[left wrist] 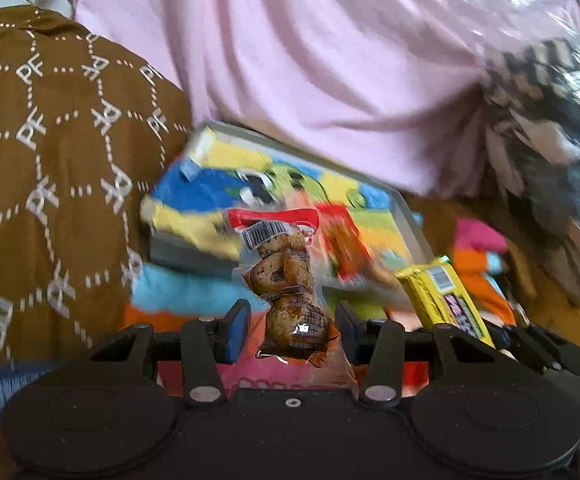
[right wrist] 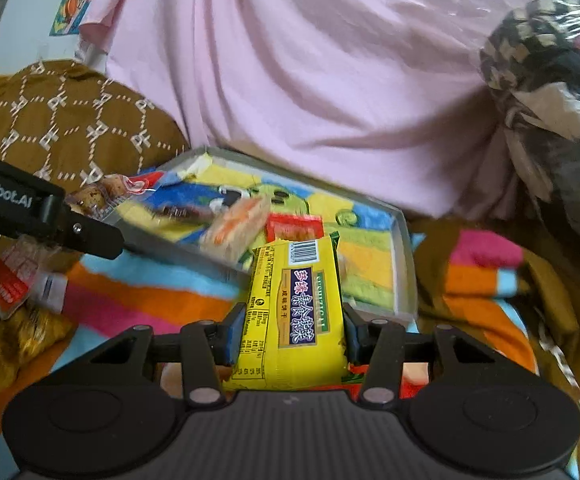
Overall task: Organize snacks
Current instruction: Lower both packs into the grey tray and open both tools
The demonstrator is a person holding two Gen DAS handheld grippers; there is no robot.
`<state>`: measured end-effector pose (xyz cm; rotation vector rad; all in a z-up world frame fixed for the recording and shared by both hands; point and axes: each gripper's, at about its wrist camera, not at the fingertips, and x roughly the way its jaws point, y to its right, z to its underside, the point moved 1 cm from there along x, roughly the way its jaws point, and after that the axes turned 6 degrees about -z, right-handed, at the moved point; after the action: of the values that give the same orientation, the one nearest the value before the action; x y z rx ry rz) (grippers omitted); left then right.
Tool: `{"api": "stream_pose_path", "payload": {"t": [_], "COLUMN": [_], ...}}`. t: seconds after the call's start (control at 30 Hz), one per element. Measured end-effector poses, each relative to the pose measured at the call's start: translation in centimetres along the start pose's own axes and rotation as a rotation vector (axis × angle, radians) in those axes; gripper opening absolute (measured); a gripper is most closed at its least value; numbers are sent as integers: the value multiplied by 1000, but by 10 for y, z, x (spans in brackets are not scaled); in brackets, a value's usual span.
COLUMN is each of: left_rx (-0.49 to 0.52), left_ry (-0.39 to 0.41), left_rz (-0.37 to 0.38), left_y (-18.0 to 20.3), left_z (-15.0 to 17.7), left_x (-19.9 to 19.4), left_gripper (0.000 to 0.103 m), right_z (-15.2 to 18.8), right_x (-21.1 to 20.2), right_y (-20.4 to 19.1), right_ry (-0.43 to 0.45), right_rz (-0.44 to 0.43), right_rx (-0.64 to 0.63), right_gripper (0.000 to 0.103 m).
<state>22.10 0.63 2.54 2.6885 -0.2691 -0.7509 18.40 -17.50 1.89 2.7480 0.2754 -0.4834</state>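
Observation:
My left gripper [left wrist: 290,330] holds a clear bag of chocolate-chip cookies [left wrist: 286,276] with a red top, lifted in front of the shallow grey tray [left wrist: 409,216] lined with a colourful cartoon cloth. The left gripper also shows at the left of the right wrist view [right wrist: 102,240], with the cookie bag [right wrist: 94,196] at the tray's near-left corner. My right gripper [right wrist: 291,334] is shut on a yellow cracker pack [right wrist: 295,304], just before the tray's [right wrist: 403,248] near edge; this pack shows in the left view [left wrist: 445,300]. An orange-and-white snack pack [right wrist: 238,228] and a red packet [right wrist: 293,228] lie in the tray.
A striped colourful cloth [right wrist: 130,292] covers the surface. Loose snack packets [right wrist: 14,284] lie at the left. A brown patterned cushion [left wrist: 50,160] stands left, a pink bedsheet bundle [right wrist: 309,80] behind the tray, a checkered fabric bundle in plastic [right wrist: 541,80] at the right.

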Motion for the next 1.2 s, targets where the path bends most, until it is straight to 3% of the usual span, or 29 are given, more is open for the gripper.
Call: {"api": "stream_pose_path", "payload": {"t": [0.17,0.4,0.67,0.9,1.0,1.13,1.2], "left_rx": [17,38,84,37,35,32,34], "left_ry": [49,58,41,-16,-32,-4,18], "left_rz": [-71,-98,-120,-157,-173,-173,-168], "left_y": [-4,-4,-1,-8,-11,-12,-10], "left_z": [-40,-74,-76,-73,-72,-75,-77], "left_x": [35,82,125,145,148,138,130], "left_gripper": [48,48,48,52,55,68,75], "right_z": [-26,-50,-55,-49,-48,-50,-51], "right_x": [39,90,128,138,136,125,118], "right_y": [7,8,12,14,13,13,15], "right_ry": [26,26,-40,-48,-37,7,32], "right_rz": [-18,-38,-26,-40,-37,-33,-29], "right_rx": [-33,-33,-47,-25,-26,-15,-6], "right_gripper": [52,52,52,54,64,83,87]}}
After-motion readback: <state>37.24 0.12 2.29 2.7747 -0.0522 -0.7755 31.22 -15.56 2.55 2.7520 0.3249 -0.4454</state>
